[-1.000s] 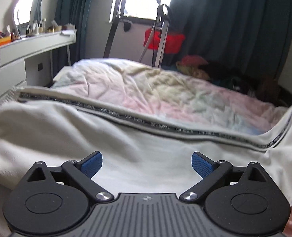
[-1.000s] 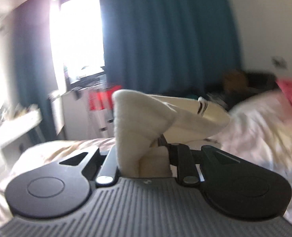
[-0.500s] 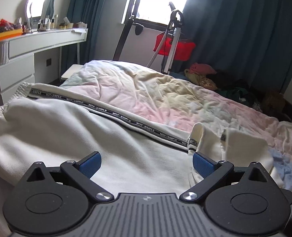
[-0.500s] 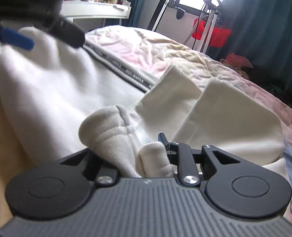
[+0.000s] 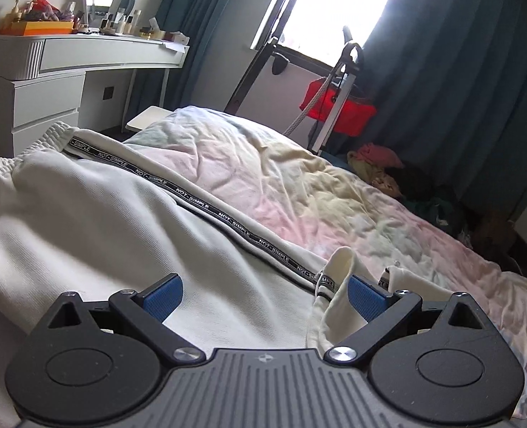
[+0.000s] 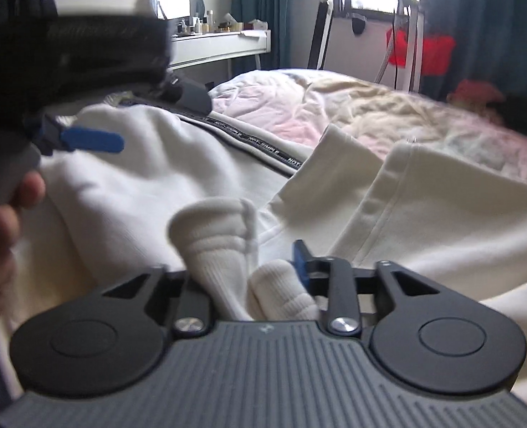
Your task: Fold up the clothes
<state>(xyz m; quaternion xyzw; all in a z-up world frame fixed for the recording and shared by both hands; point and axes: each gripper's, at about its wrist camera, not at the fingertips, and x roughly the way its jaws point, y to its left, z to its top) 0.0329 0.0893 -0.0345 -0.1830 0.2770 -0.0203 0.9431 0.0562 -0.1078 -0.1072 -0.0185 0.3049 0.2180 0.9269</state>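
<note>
Cream sweatpants (image 5: 96, 221) with a black lettered side stripe (image 5: 228, 219) lie across the bed. My left gripper (image 5: 263, 290) is open, low over the trouser fabric, its blue pads (image 5: 163, 290) wide apart; a folded-over leg end (image 5: 338, 267) rises by the right pad. My right gripper (image 6: 249, 267) is shut on the ribbed cuff (image 6: 217, 246) of the sweatpants, which bunches up between the fingers. The folded leg (image 6: 441, 210) lies ahead of it. The left gripper (image 6: 85, 139) shows blurred at upper left in the right wrist view.
The bed has a crumpled pastel duvet (image 5: 299, 178). A white dresser (image 5: 49, 82) with bottles stands at the left. A stand with a red bag (image 5: 338, 107) and dark curtains (image 5: 459, 71) lie beyond, with a clothes pile (image 5: 381, 164) by the bed.
My right gripper swung the cuff down from the air onto the sweatpants, folding the leg over. The left gripper tilted and shifted slightly, staying open.
</note>
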